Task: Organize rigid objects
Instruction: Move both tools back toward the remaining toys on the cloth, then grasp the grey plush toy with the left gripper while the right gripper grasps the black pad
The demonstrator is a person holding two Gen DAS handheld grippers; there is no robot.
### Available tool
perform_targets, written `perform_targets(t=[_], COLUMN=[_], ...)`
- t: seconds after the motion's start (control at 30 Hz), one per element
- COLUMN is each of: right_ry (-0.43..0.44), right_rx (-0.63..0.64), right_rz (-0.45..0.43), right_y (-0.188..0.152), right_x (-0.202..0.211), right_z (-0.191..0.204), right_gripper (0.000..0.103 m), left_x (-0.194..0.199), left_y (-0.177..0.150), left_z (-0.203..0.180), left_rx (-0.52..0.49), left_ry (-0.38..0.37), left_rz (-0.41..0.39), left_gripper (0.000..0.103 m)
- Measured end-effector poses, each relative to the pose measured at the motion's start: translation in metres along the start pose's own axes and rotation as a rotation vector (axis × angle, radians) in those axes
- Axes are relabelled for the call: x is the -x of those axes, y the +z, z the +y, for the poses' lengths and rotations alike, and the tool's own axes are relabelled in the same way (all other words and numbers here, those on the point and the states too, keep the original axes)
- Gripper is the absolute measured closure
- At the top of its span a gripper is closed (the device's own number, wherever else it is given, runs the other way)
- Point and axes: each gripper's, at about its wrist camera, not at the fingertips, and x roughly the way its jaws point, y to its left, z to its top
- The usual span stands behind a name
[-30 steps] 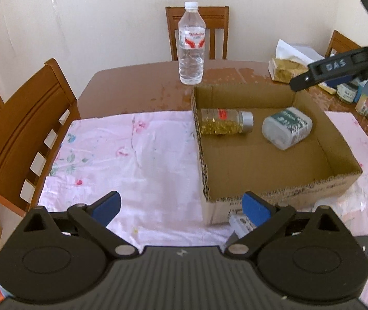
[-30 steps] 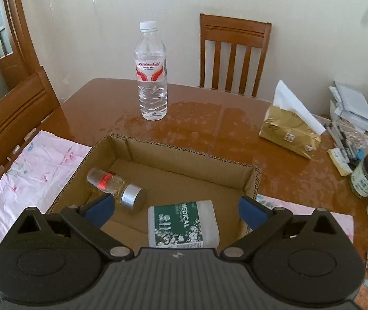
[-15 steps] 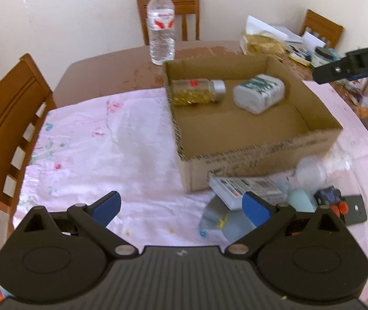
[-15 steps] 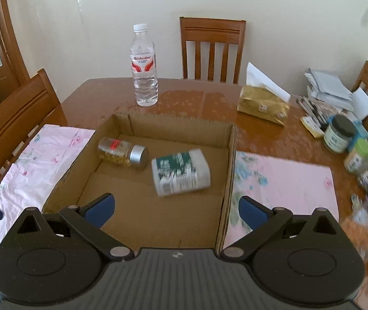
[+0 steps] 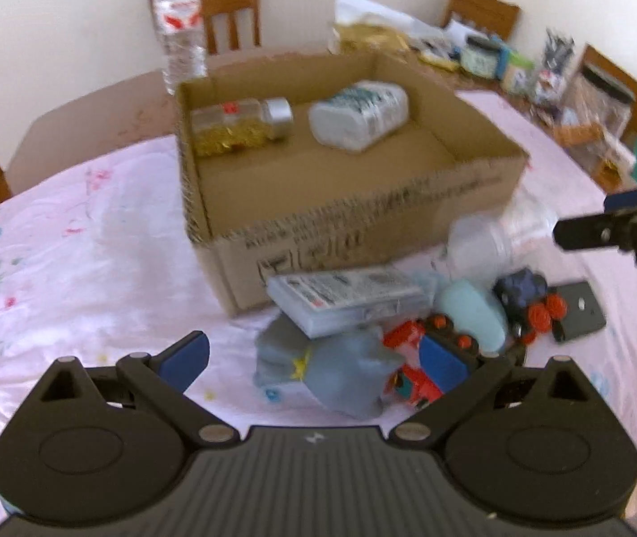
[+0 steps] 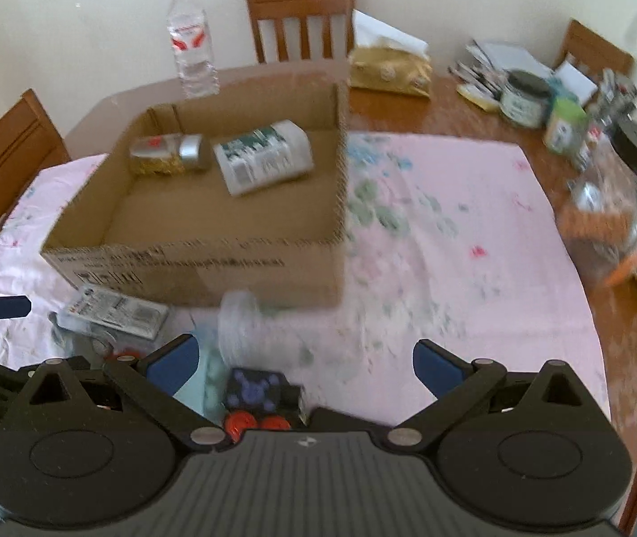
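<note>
An open cardboard box (image 5: 363,219) (image 6: 193,264) holds a jar of yellow capsules (image 5: 237,127) (image 6: 168,156) and a white medical bottle (image 5: 358,114) (image 6: 264,161), both lying down. In front of it lies a pile: a flat clear case (image 5: 345,297) (image 6: 112,311), a grey soft toy (image 5: 331,367), a pale blue oval piece (image 5: 475,313), a dark blue toy with red wheels (image 5: 524,295) (image 6: 258,391) and a blurred clear bottle (image 5: 493,237) (image 6: 240,317). My left gripper (image 5: 314,360) is open above the pile. My right gripper (image 6: 305,360) is open too, with nothing in it.
A water bottle (image 5: 179,22) (image 6: 193,44) stands behind the box. A gold tissue pack (image 6: 390,71), jars (image 6: 522,98) and papers crowd the right side of the table. A flat black plate (image 5: 580,308) lies by the pile. Wooden chairs (image 6: 0,165) surround the table.
Both grippers have pulled back towards the near edge and dropped lower. The pile in front of the box has come into view. The box contents have not moved.
</note>
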Motion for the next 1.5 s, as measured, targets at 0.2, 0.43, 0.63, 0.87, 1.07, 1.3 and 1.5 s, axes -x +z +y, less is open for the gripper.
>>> perform_targets(t=[0.2, 0.43, 0.63, 0.87, 1.07, 1.3, 1.5], right_ry=[-0.012, -0.029, -0.035, -0.056, -0.097, -0.123, -0.144], right_rx=[-0.037, -0.053, -0.028, -0.078, -0.045, -0.039, -0.036], right_rz=[-0.003, 0.034, 0.081, 0.123, 0.139, 0.139, 0.111], right_y=[-0.011, -0.021, -0.043, -0.065, -0.074, -0.077, -0.074], right_x=[0.003, -0.003, -0.005, -0.015, -0.022, -0.029, -0.036], right_z=[-0.01, -0.014, -0.015, -0.021, -0.02, -0.021, -0.018], right_gripper=[0.0, 0.0, 0.0, 0.0, 0.0, 0.0, 0.0], left_x=[-0.006, -0.018, -0.02, -0.019, -0.019, -0.007, 0.006], left_y=[-0.014, -0.022, -0.022, -0.023, -0.022, -0.028, -0.043], left_z=[0.003, 0.01, 0.014, 0.014, 0.014, 0.018, 0.021], left_rx=[-0.054, -0.059, -0.076, -0.067, -0.042, -0.026, 0.009], left_ry=[-0.026, -0.03, -0.064, -0.119, -0.129, -0.108, -0.114], left_rz=[0.034, 0.009, -0.018, -0.042, -0.042, 0.034, 0.08], left_gripper=[0.003, 0.004, 0.005, 0.025, 0.031, 0.031, 0.031])
